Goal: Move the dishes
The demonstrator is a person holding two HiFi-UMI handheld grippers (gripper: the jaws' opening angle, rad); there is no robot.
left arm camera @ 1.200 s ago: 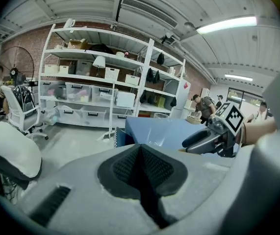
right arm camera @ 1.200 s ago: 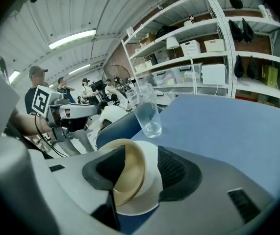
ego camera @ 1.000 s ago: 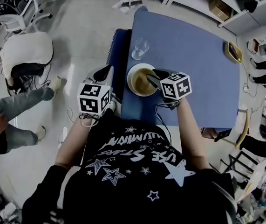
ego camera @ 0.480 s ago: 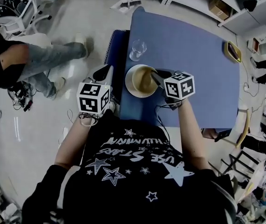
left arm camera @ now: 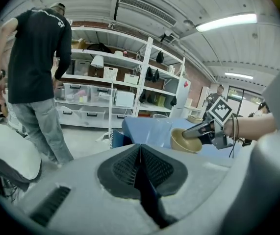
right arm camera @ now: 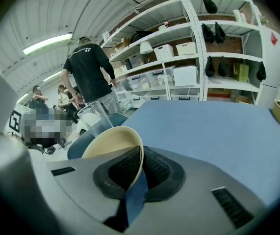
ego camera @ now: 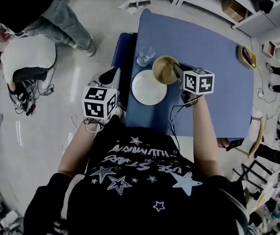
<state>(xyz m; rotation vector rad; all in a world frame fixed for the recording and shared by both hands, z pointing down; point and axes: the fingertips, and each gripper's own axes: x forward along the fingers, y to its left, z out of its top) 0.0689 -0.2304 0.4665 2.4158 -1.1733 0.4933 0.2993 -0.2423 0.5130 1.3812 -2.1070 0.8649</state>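
A tan bowl (ego camera: 164, 68) hangs just above the blue table (ego camera: 203, 38), beyond a white plate (ego camera: 148, 87) that lies near the table's front left. My right gripper (ego camera: 175, 71) is shut on the bowl's right rim. In the right gripper view, the bowl (right arm camera: 111, 142) tilts with its rim pinched between the pads of the right gripper (right arm camera: 138, 169). My left gripper (ego camera: 111, 76) stays off the table's left edge, shut and holding nothing. The left gripper view has the left gripper (left arm camera: 140, 153) in front and the held bowl (left arm camera: 185, 141) beyond it.
A clear glass (ego camera: 145, 54) stands just left of the bowl, near the table's left edge. A yellow dish (ego camera: 246, 54) sits at the far right corner. A dark blue chair (ego camera: 124, 53) is against the table's left side. A person (ego camera: 56, 9) walks by at the far left.
The right gripper has lifted the tan bowl off the white plate and carried it away from me and to the right. The plate now lies bare. The left gripper has stayed put.
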